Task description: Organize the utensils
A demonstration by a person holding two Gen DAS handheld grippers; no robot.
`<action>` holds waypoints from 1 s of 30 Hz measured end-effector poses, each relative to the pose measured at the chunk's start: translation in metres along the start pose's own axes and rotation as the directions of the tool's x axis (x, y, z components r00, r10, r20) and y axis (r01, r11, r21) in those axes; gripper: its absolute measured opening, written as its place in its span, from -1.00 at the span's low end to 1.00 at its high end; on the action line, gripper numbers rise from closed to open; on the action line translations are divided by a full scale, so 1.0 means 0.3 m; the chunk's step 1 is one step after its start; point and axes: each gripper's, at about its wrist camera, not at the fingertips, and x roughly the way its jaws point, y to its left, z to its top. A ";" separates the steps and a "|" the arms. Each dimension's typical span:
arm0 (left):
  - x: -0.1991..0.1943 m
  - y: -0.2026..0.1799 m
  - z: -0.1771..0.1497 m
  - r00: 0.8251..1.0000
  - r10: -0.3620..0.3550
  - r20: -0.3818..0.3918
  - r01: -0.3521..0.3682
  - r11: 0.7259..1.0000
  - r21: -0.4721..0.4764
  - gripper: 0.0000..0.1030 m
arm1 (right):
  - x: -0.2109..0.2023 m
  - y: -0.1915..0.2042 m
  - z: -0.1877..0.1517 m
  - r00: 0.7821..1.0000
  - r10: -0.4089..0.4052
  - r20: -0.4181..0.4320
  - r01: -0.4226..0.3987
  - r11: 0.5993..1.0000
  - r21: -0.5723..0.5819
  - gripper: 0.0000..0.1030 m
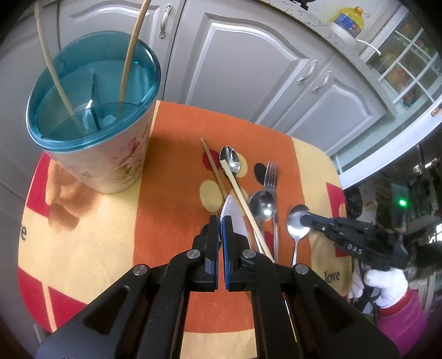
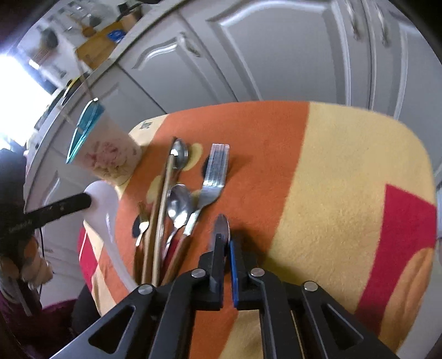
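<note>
My left gripper (image 1: 221, 221) is shut on the white serrated knife (image 1: 233, 214), gripping its blade edge above the cloth. My right gripper (image 2: 224, 239) is shut on a spoon (image 2: 221, 227), holding its bowl; it also shows in the left wrist view (image 1: 304, 219) at the spoon (image 1: 297, 225). A floral cup with a teal rim (image 1: 110, 154) stands at the back left and holds two chopsticks (image 1: 129, 58) and a knife. On the cloth lie two chopsticks (image 1: 243, 198), two more spoons (image 1: 261, 207) and a fork (image 1: 270, 174).
The orange, yellow and red cloth (image 1: 171, 171) covers a small table. Grey cabinet doors (image 1: 248, 60) stand close behind. A counter with a yellow bottle (image 1: 348, 19) is at the upper right. The person's white-gloved hand (image 1: 384, 284) is at the right.
</note>
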 end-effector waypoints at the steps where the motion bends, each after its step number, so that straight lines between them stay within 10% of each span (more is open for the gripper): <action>1: -0.008 -0.002 0.000 1.000 -0.003 0.003 0.003 1.000 0.003 -0.98 | -0.014 0.012 -0.001 1.000 -0.008 0.010 0.008 1.000 -0.011 -0.94; 17: -0.214 0.022 0.019 0.994 -0.049 0.097 0.049 0.999 0.010 -0.98 | -0.333 0.208 0.046 0.978 -0.049 0.203 0.082 0.983 -0.162 -0.97; 30: -0.255 0.065 -0.001 0.994 -0.033 0.104 0.036 0.999 -0.024 -0.98 | -0.052 0.010 -0.005 0.989 -0.138 0.044 0.140 0.990 -0.034 -0.59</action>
